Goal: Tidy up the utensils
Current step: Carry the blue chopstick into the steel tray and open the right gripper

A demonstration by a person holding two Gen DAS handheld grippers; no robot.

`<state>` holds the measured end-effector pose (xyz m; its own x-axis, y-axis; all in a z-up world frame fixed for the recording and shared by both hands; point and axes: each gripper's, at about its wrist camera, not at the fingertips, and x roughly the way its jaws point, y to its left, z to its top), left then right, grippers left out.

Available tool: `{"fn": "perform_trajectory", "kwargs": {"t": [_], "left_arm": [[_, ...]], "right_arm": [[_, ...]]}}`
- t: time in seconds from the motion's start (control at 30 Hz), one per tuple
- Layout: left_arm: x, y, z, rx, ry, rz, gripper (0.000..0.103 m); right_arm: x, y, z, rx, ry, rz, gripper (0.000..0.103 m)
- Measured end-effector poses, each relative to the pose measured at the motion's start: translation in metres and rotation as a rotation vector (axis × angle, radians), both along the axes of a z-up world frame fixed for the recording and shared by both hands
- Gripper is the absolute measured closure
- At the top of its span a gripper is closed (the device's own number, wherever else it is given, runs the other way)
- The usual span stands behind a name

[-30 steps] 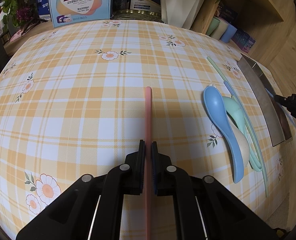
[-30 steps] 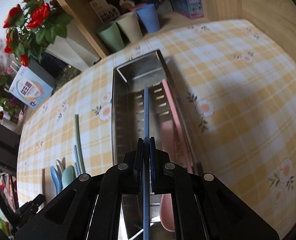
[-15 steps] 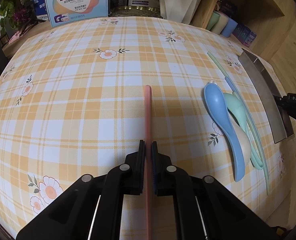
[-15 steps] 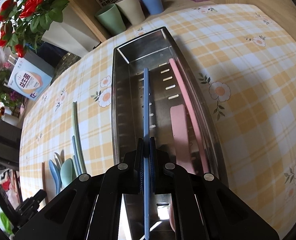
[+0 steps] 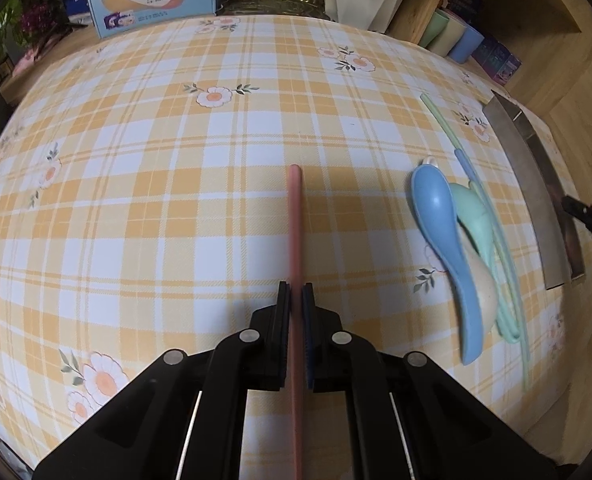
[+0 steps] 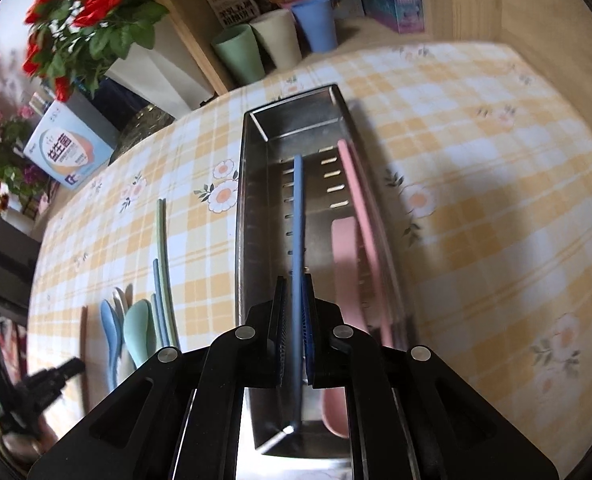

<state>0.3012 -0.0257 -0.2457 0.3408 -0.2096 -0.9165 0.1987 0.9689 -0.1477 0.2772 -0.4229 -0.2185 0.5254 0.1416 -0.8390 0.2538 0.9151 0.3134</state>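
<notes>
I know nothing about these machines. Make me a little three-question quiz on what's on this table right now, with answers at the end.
1. True or false: the left claw is closed on a pink stick.
2. What colour is the stick in the right claw? A) green B) blue C) pink
3. Fill in: the pink utensils already put away lie inside the metal ____.

Key:
1. True; the stick runs between its closed fingers.
2. B; the blue stick is held over the tray.
3. Tray. A pink stick and a pink spoon lie in it, while the blue spoon and green spoon wait on the tablecloth.
</notes>
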Motion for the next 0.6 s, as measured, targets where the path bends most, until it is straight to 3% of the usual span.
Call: {"fn": "perform_trajectory", "kwargs": {"t": [0.1,0.17,0.2,0.3,0.6], "left_arm": [[-0.002,-0.006,0.005,-0.016,-0.003,0.005,0.097],[-0.003,-0.014,0.012,-0.031,-0.012,0.001,0.097],[-0.003,-0.018,0.015,-0.041,-0.013,0.003,0.097],[-0.001,-0.033,0.027,-0.069,-0.024,0.001,0.097],[0.021,-0.132,0.061,-0.191,-0.032,-0.041,0.097]], "right_arm": [[-0.011,-0.003,0.005,-0.010,-0.021,0.010,0.089],[-0.018,-0.008,0.009,-0.026,-0.039,0.001,0.063],[-0.022,-0.010,0.011,-0.033,-0.052,-0.005,0.059],[-0.028,-0.016,0.015,-0.054,-0.066,-0.014,0.058],[-0.036,-0.040,0.015,-0.059,-0.065,-0.034,0.036]]}}
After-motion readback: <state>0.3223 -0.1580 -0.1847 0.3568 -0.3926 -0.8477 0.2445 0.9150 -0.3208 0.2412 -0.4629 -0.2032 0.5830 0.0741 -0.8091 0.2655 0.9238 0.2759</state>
